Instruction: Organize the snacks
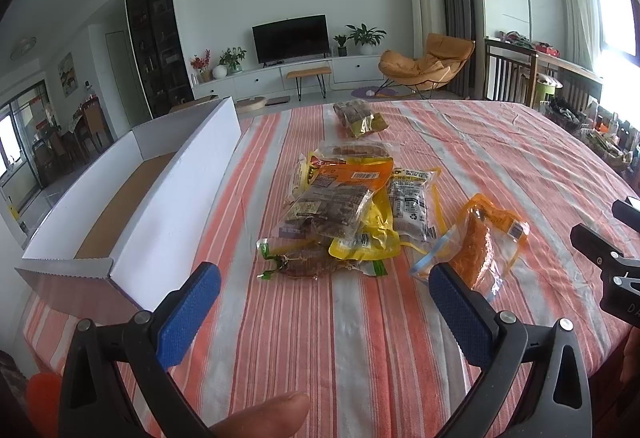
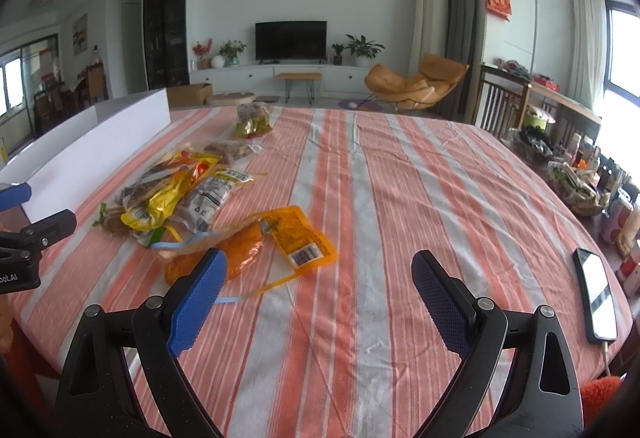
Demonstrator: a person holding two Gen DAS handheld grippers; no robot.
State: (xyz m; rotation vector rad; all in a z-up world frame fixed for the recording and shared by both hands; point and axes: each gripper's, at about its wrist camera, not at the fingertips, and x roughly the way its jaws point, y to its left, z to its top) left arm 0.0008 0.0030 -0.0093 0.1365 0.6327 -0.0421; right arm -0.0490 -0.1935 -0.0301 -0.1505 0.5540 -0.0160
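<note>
Blue-padded left tongs (image 1: 324, 288) & right tongs (image 2: 319, 274) wide open, holding nothing.

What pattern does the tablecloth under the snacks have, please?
The tablecloth has orange, white and grey stripes, clearest in the right wrist view.

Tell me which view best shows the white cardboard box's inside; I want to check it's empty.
The left wrist view: the white cardboard box shows its bare brown floor. The right wrist view shows only its outer wall.
</note>
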